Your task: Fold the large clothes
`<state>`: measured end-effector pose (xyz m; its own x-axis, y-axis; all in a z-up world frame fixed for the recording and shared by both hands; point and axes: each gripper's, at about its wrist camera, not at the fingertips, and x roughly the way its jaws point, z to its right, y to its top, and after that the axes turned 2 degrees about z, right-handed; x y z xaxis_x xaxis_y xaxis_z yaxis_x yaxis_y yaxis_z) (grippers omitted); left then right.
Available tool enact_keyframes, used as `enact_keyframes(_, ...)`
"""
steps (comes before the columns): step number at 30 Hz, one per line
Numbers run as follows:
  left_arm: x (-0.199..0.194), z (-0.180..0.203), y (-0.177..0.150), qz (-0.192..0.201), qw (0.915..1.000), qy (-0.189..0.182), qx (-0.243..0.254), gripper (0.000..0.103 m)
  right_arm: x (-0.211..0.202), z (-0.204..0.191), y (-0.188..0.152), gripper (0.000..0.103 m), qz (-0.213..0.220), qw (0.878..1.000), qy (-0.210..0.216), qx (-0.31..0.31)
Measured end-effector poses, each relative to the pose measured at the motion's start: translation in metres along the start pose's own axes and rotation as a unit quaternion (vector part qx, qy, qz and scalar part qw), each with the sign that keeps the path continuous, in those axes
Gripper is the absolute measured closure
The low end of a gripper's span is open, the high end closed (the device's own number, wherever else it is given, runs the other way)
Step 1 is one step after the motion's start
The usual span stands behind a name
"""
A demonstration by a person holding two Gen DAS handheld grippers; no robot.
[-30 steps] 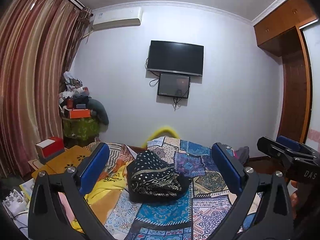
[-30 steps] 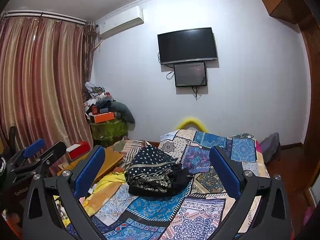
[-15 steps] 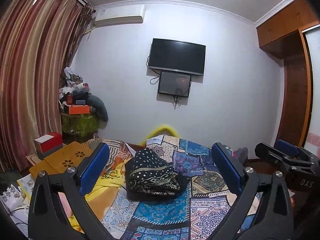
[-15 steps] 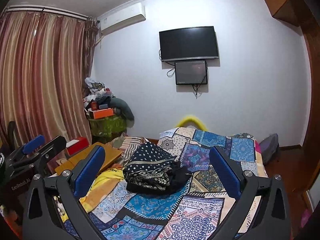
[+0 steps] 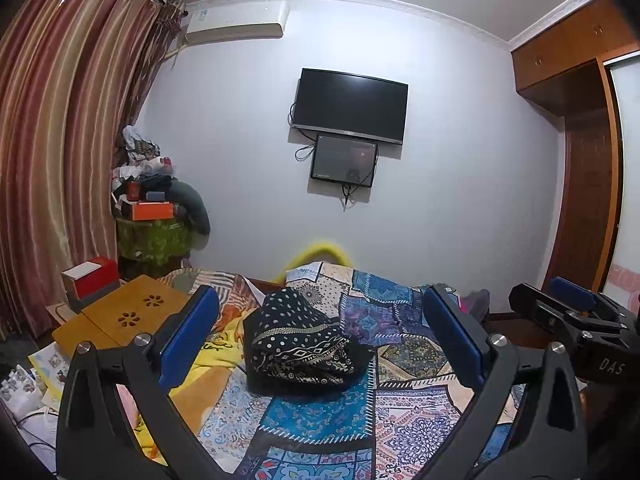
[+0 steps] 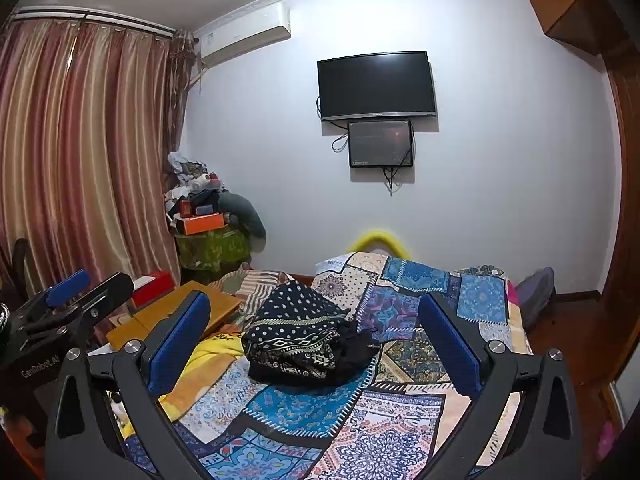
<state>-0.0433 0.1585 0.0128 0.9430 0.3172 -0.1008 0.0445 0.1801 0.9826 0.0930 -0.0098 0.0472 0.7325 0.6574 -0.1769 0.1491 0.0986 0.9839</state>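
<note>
The dark dotted garment (image 5: 298,342) is lying bunched in a heap on the patchwork bedspread (image 5: 320,416), roughly at the middle of the bed, with a yellow cloth (image 5: 208,356) spreading out just beside it on the left. I am holding my left gripper (image 5: 320,338) above the near end of the bed, its blue-padded fingers (image 5: 188,336) spread wide and grasping nothing; the garment is showing between them, well apart from both pads. My right gripper (image 6: 314,344) is hovering at the same height, jaws likewise gaping and empty, the heap framed between its fingers (image 6: 448,344). Each gripper is appearing at the edge of the other's view. A wooden lap table (image 5: 124,316) is sitting off the bed's left side with a red box (image 5: 90,282) on it. On the far wall a dark television (image 5: 350,106) is hanging above a smaller screen (image 5: 344,162), and striped curtains (image 5: 60,140) are covering the left side.
</note>
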Motion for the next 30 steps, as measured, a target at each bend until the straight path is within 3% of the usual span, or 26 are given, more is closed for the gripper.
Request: enact_keyframes(30, 0.004, 0.01, -0.008, -0.021, 0.9996, -0.016, 0.011, 0.001, 0.003, 0.006, 0.001, 0.0, -0.001, 1.0, -0.003, 0.004)
